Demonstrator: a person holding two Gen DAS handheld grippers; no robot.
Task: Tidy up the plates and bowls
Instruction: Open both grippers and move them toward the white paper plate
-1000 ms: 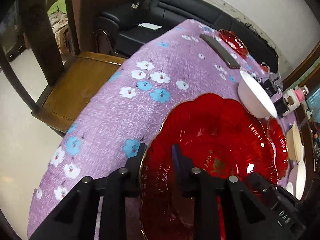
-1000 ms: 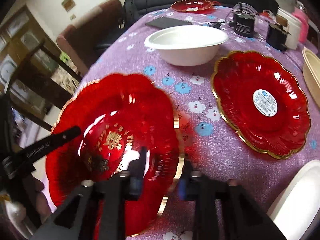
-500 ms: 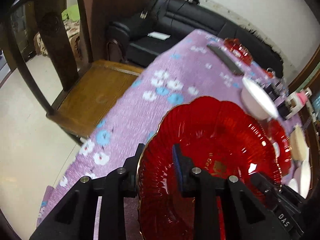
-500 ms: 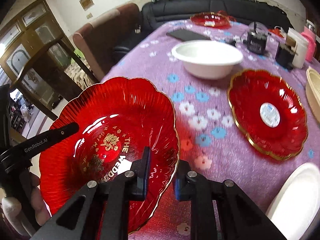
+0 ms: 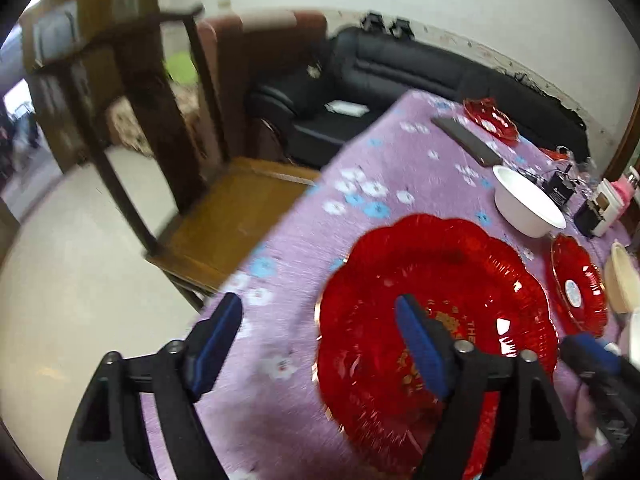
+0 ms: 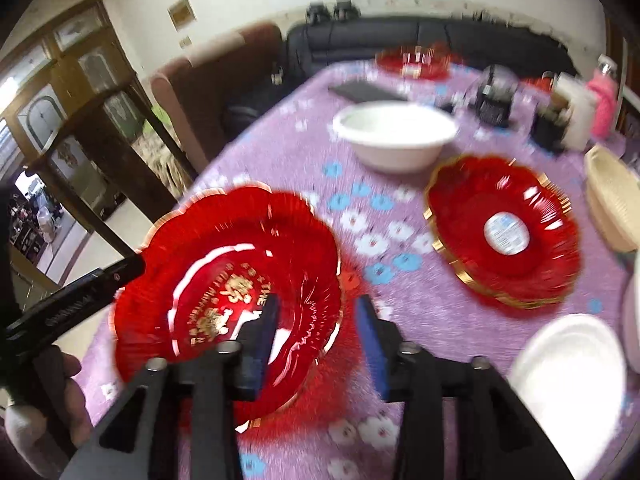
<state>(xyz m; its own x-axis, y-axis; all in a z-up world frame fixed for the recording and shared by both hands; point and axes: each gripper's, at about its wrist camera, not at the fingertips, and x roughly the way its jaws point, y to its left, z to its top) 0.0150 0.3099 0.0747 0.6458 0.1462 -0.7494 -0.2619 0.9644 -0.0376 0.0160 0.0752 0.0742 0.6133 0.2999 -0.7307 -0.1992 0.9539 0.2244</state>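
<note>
At the bottom of the left wrist view, the left gripper [image 5: 318, 338] has just been opening and its jaws stand wide apart, the left blue pad over the cloth and the right one over the large scalloped red glass plate with gold lettering [image 5: 436, 312], its rim between them but touched by neither. That plate sits in the lower centre of the frame on the counter covered in purple flowered cloth [image 5: 360, 168]. In the right wrist view, the right gripper [image 6: 318, 338] has also just been opening; its jaws are apart, straddling the plate's [image 6: 228, 280] right rim without pressing on it. Right of centre lies a stack of smaller red gold-rimmed plates [image 6: 504, 236] with a white sticker. Above it stands a white round bowl [image 6: 396, 136], and at the top edge of the cloth another small red plate [image 6: 412, 62], blurred. A wooden chair [image 5: 232, 216] stands at the counter's left edge.
</note>
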